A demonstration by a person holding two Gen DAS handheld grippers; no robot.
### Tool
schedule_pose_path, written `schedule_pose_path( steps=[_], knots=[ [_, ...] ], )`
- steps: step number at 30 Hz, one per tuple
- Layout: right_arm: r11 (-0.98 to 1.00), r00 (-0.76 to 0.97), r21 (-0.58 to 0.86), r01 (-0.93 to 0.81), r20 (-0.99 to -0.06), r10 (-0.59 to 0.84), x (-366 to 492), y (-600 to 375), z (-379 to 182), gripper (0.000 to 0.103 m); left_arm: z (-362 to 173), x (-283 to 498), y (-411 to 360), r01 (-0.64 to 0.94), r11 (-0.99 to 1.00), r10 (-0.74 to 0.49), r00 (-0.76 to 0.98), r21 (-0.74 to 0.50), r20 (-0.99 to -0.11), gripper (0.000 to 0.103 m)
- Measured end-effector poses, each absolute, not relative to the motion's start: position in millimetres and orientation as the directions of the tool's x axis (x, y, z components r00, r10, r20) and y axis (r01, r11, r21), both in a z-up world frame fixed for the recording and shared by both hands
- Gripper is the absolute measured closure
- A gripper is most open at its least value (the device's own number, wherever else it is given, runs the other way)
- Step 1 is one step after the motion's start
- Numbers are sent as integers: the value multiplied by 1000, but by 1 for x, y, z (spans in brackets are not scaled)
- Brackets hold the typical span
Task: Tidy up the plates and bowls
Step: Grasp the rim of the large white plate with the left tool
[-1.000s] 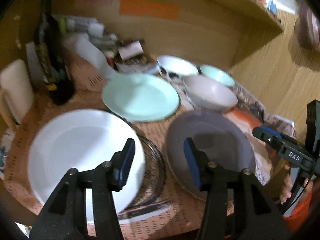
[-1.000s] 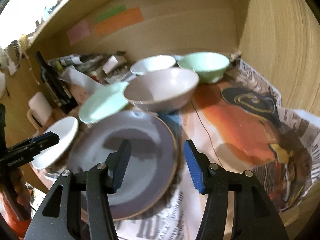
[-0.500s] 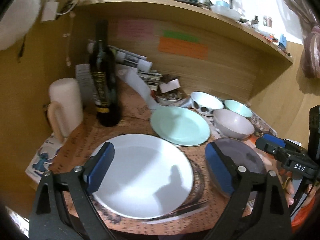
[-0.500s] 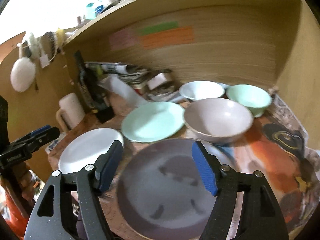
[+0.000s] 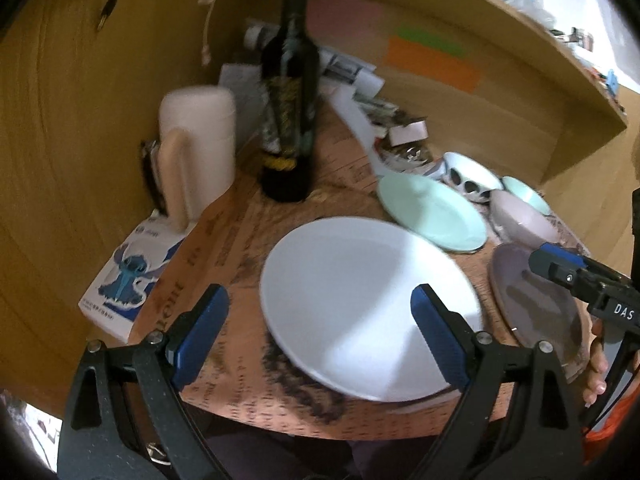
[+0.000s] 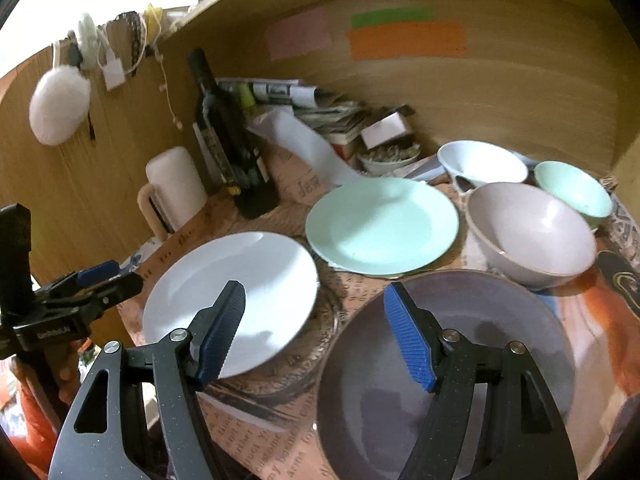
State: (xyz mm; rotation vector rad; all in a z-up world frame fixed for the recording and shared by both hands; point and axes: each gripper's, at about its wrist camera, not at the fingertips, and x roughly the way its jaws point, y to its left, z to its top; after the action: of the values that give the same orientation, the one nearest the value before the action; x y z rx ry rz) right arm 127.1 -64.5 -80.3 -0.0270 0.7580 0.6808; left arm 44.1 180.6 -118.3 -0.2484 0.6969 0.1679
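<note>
The left gripper (image 5: 320, 332) hangs over the white plate (image 5: 368, 304), jaws wide and holding nothing; the right gripper (image 6: 316, 332) floats above the purple plate (image 6: 460, 380), jaws apart, holding nothing.

Three plates lie on the papered table (image 6: 256, 432): one plate (image 6: 240, 288) at the near left, a second plate (image 6: 452, 364) just right of it, a third plate (image 6: 382, 226) behind and between them. Right of the third sit three bowls: the biggest bowl (image 6: 532, 232) nearest, two smaller bowls (image 6: 482, 168) (image 6: 574, 188) behind it. A bottle (image 6: 228, 140) stands at the back left, a mug (image 6: 174, 190) left of it, papers (image 6: 320, 108) behind
</note>
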Motion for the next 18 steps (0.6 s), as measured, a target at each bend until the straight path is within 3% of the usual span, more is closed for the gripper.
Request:
schedule_pose_path(
  steps=[7, 18],
  knots=[
    [789, 491, 190, -584, -691, 530, 135, -39, -97, 34, -138, 48, 201, -252, 950, 65, 741, -186, -668, 15],
    [820, 433, 190, -541, -772, 464, 152, -17, -120, 74, -156, 61, 218, -224, 936, -33, 710, -271, -703, 61]
  ],
)
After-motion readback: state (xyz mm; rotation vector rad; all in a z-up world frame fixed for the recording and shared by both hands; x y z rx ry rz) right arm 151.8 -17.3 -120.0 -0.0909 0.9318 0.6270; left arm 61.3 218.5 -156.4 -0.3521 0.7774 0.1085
